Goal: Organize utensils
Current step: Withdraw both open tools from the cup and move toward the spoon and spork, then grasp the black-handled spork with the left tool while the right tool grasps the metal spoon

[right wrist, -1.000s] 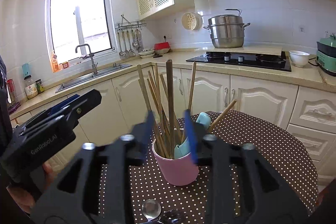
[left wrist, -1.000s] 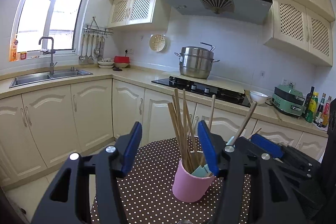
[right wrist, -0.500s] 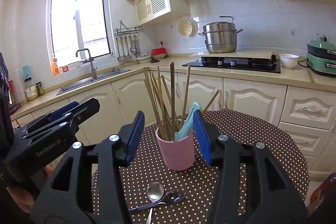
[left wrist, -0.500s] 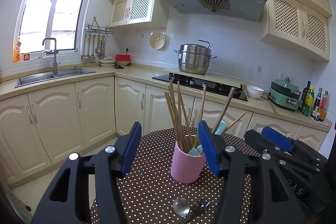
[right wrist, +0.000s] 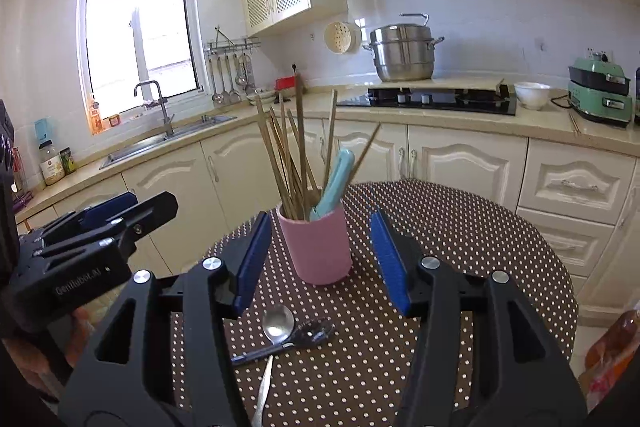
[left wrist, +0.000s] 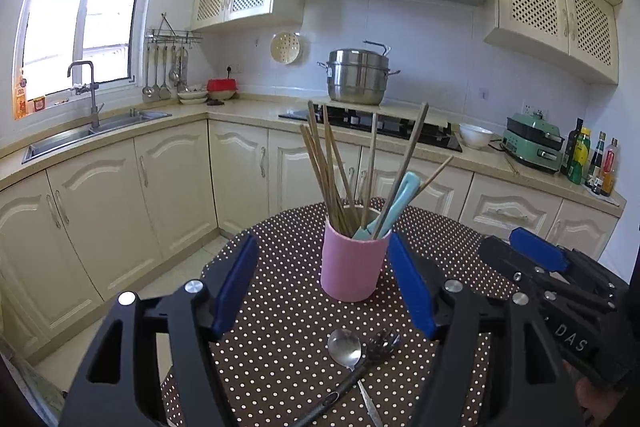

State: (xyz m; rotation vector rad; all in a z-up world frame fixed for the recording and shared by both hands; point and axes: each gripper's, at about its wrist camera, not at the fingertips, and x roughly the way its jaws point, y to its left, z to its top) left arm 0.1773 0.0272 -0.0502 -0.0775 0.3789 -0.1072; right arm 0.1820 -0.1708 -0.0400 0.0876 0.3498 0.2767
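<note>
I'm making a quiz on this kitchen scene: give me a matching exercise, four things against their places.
Things:
1 chopsticks
2 silver spoon
3 steel pot
4 white bowl

Places:
A on the stove
B on the counter, right of the stove
C standing in the pink cup
D lying on the dotted tablecloth

Pairs: 1-C, 2-D, 3-A, 4-B

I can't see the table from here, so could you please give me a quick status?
Both grippers empty, opening. Spoons loose before pink cup. Nothing blocking.

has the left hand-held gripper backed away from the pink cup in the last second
Yes. The left hand-held gripper has pulled back: the pink cup looks farther off, and its opening jaws hold nothing.
</note>
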